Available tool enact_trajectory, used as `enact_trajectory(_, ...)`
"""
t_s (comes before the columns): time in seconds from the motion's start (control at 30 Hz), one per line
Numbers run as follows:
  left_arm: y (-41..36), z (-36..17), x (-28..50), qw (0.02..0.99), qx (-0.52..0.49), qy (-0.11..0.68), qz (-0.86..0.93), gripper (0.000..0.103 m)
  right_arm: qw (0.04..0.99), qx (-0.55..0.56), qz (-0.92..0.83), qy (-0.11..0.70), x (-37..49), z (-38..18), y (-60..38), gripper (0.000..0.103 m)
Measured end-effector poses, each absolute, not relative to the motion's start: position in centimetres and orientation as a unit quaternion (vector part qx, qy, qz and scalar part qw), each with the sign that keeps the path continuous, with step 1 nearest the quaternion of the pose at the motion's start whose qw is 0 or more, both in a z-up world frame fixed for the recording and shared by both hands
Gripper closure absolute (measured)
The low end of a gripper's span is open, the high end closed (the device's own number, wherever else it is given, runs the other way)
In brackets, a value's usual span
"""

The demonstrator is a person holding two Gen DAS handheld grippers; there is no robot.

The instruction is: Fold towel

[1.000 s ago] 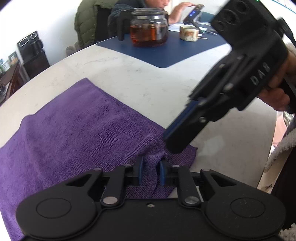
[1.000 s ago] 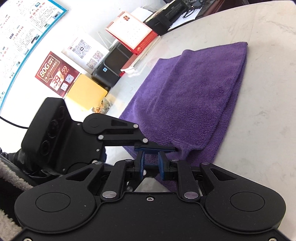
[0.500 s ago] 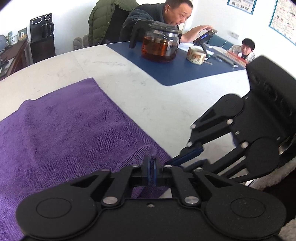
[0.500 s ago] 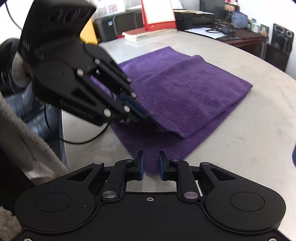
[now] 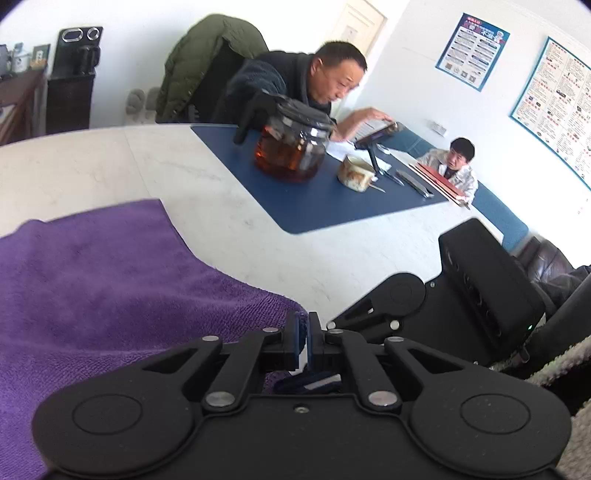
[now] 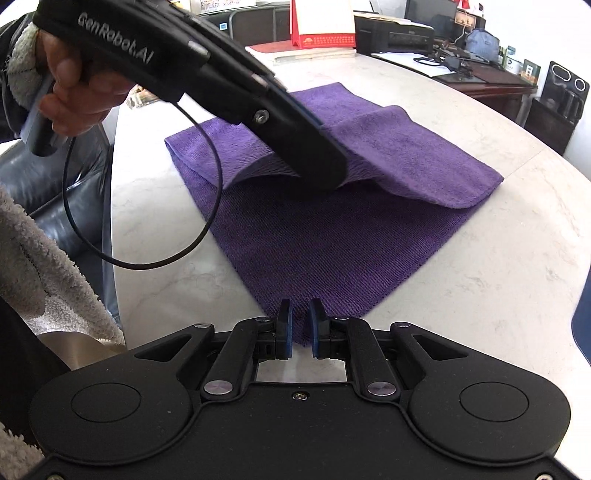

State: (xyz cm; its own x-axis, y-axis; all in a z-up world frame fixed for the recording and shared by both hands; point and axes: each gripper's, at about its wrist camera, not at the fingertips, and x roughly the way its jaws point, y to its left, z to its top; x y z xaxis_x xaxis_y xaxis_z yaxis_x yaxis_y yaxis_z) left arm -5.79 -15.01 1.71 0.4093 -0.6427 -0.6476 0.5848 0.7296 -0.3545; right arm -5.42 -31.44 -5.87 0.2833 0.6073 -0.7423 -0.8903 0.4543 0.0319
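Observation:
A purple towel (image 6: pixel 332 251) lies folded in two on the white marble table (image 6: pixel 480 277). My left gripper (image 6: pixel 332 173) is shut on the near edge of the top layer and holds it up off the bottom layer; in the left wrist view the cloth (image 5: pixel 110 288) is pinched in that gripper (image 5: pixel 303 328). My right gripper (image 6: pixel 300 326) sits at the bottom layer's nearest corner. Its jaws are still closing, and its pads touch the cloth bunched between them. Its black housing (image 5: pixel 480 295) shows low on the right in the left wrist view.
A glass teapot (image 5: pixel 291 151) and a cup (image 5: pixel 356 177) stand on a blue mat (image 5: pixel 332 206) across the table, where two people sit. A red desk calendar (image 6: pixel 321 26) and printers stand beyond the towel. A black cable (image 6: pixel 147 258) loops over the table's left edge.
My left gripper shut on the towel's top edge and rose with it. My right gripper swung away from beside it to the bottom layer's near corner, its jaws narrowing.

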Motion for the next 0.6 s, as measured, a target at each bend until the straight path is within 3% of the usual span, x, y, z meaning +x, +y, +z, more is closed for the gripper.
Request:
enact_trajectory(0.23,-15.3,-2.3,-5.0,0.807,-0.071,0.444,-0.382,0.100,0.777,-0.201,0.481,0.353,-5.6,-5.8,-31.4,0.094)
enact_trajectory(0.6,-14.4,-3.8,-4.0,0.794,-0.100,0.460,-0.384,0.099,0.780,-0.197,0.476,0.355,-5.6,-5.5,-31.7,0.093)
